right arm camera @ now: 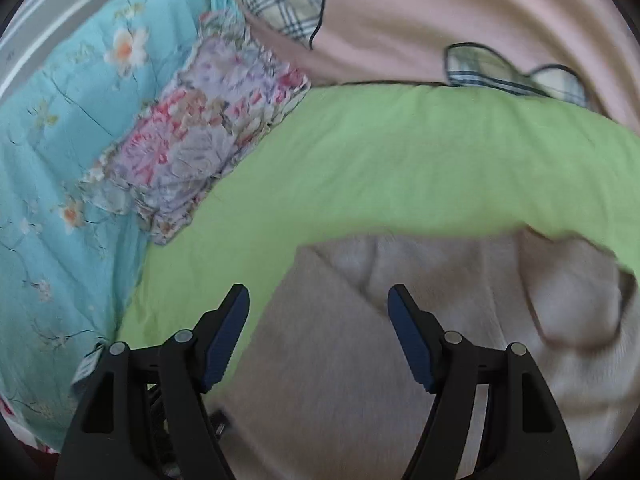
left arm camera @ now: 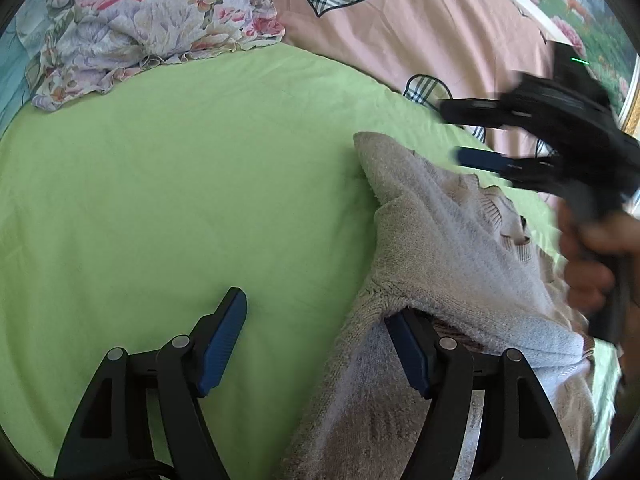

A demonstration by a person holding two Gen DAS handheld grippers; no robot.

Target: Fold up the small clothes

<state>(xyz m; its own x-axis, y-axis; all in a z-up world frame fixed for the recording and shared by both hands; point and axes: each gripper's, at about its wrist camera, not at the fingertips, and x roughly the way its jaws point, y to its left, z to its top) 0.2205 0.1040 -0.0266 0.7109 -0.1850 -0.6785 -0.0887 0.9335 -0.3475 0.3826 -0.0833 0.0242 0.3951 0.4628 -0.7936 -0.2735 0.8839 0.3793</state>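
A small pale grey-lilac knit sweater (left arm camera: 440, 240) lies partly folded on a green sheet (left arm camera: 180, 180). My left gripper (left arm camera: 316, 340) is open at the sweater's left edge; its right finger (left arm camera: 408, 352) sits under a fold of the knit, its left finger over bare sheet. My right gripper (left arm camera: 460, 132) shows blurred in the left wrist view, open, above the sweater's far end. In the right wrist view the right gripper (right arm camera: 318, 336) is open and empty above the sweater (right arm camera: 400, 320), which looks blurred.
A floral ruffled pillow (left arm camera: 140, 28) lies at the far left of the sheet, also in the right wrist view (right arm camera: 192, 136). A pink quilt with plaid hearts (left arm camera: 420, 32) lies behind. A turquoise flowered cover (right arm camera: 52, 160) lies to the left.
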